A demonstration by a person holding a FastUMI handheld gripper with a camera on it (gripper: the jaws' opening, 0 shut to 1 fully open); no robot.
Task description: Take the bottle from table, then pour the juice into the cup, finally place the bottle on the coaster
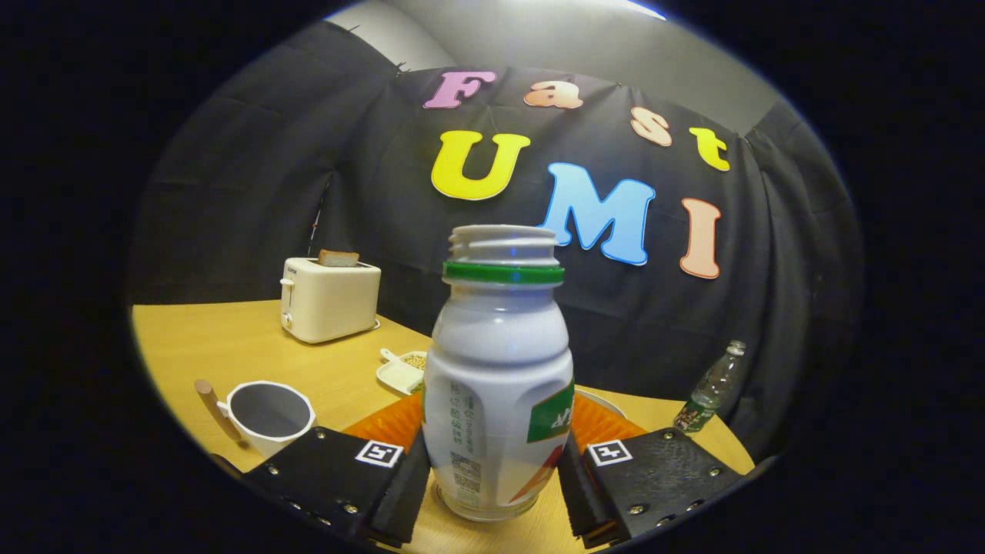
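A white plastic bottle [496, 369] with a green neck ring and no cap stands upright between my fingers, its base on or just above the wooden table [231, 346]. My gripper [496, 477] is shut on it, with both pads pressed against its lower sides. A white cup [269, 415] with a wooden handle stands to the left of the left finger. An orange ribbed coaster [392, 423] lies just beyond the fingers, mostly hidden behind the bottle.
A cream toaster [331, 298] with a slice of bread in it stands far back left. A small white dish [402, 371] with a spoon lies behind the coaster. A clear green-labelled bottle [712, 388] stands at the far right by the table edge.
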